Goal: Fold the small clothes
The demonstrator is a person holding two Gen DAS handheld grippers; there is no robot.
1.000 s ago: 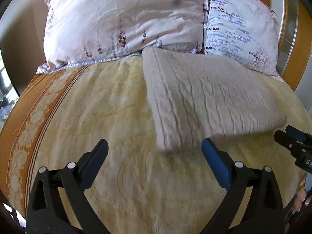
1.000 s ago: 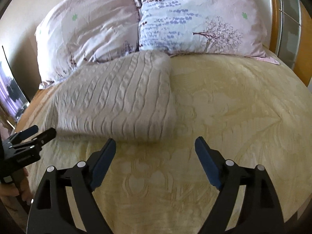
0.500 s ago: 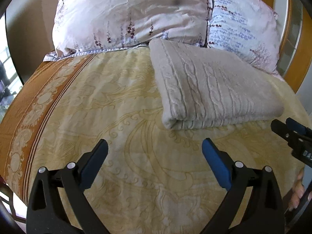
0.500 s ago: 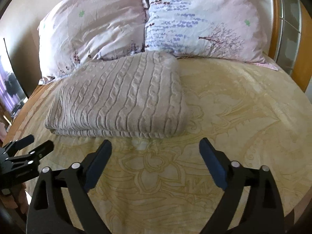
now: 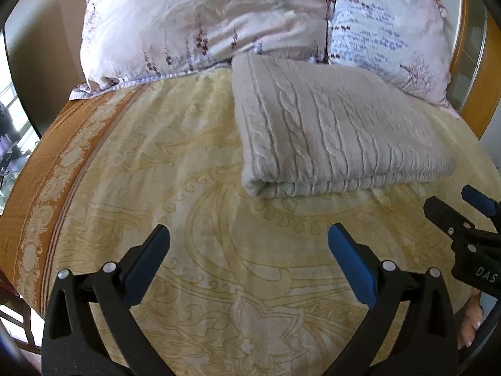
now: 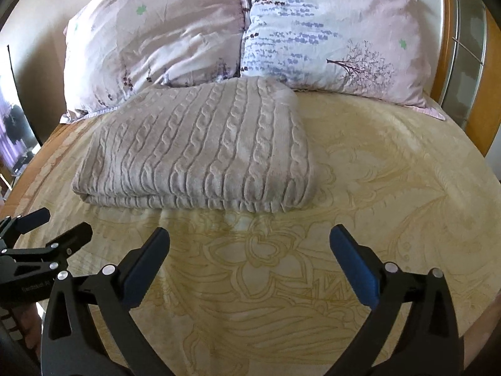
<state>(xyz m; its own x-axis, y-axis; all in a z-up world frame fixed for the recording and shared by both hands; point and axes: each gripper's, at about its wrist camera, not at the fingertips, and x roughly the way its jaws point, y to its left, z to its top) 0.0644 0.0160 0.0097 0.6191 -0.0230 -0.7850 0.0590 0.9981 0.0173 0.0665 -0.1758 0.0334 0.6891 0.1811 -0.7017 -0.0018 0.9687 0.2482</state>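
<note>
A folded beige cable-knit garment (image 5: 332, 131) lies flat on the yellow patterned bedspread (image 5: 175, 188), its far end against the pillows; it also shows in the right wrist view (image 6: 200, 150). My left gripper (image 5: 249, 250) is open and empty, held above the bedspread in front of the garment's near left corner. My right gripper (image 6: 250, 250) is open and empty, in front of the garment's near edge. Each gripper shows at the edge of the other's view, the right one (image 5: 460, 216) and the left one (image 6: 47, 228), both apart from the garment.
Two floral pillows (image 6: 162, 40) (image 6: 332, 34) lean at the head of the bed. A wooden headboard (image 6: 488, 72) with a glass panel stands at the right. The orange bedspread border (image 5: 37, 181) marks the left bed edge.
Both grippers have drawn back from the folded garment toward the foot of the bed, staying open. The garment has settled flat and lies still.
</note>
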